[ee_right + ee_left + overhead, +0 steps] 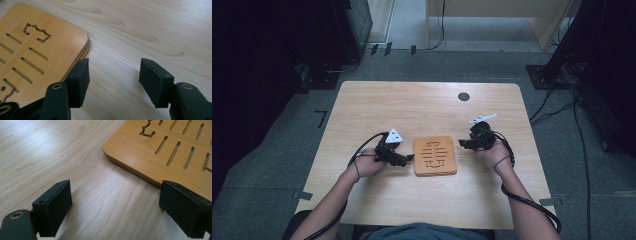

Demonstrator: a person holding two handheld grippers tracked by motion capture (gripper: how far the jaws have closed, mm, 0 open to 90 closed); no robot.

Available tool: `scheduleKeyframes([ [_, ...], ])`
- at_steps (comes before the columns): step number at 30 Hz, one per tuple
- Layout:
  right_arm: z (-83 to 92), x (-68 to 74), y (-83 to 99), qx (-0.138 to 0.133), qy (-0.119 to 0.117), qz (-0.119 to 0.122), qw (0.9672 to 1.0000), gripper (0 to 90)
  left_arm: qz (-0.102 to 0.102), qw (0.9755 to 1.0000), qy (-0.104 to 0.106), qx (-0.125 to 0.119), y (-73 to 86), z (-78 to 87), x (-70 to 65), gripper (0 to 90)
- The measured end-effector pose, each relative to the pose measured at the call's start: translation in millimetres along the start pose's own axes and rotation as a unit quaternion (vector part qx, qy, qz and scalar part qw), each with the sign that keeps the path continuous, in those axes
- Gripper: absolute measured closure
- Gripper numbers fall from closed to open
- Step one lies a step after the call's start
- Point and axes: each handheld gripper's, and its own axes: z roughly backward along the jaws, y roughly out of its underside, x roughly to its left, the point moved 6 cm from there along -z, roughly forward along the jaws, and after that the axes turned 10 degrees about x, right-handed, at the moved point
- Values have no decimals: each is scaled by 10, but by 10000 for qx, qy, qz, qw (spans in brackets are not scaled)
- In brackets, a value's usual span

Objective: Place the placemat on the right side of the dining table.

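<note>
A flat square wooden board (435, 155) with cut slots lies at the middle of the table. My left gripper (408, 158) rests just left of it, open, its jaws pointing at the board's left edge. In the left gripper view my left gripper (115, 210) is empty, and the board (160, 152) lies ahead at upper right. My right gripper (462, 144) sits just right of the board, open and empty. In the right gripper view my right gripper (113, 80) stands over bare table, with the board (37, 50) beside its left jaw.
The light wooden table (427, 110) has a round dark cable hole (464, 96) at its far right. Cables trail from both grippers over the near edge. Dark equipment and floor cables surround the table.
</note>
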Motion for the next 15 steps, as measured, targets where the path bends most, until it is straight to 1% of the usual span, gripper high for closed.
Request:
scheduleKeyframes([
  [1,6,38,-15,36,9,59,10000,420,0,10000,0,-1,0,0,0,102],
  [4,15,60,-36,46,28,106,9999,409,-1,10000,0,-3,0,0,0,102],
  [6,20,87,-50,54,-18,119,9999,405,-3,10000,0,-1,0,0,0,102],
  [10,18,90,-61,62,-29,89,9999,407,-2,10000,1,0,0,0,0,102],
  [15,7,99,-58,42,13,152,9999,383,-1,10000,1,-1,0,0,0,102],
])
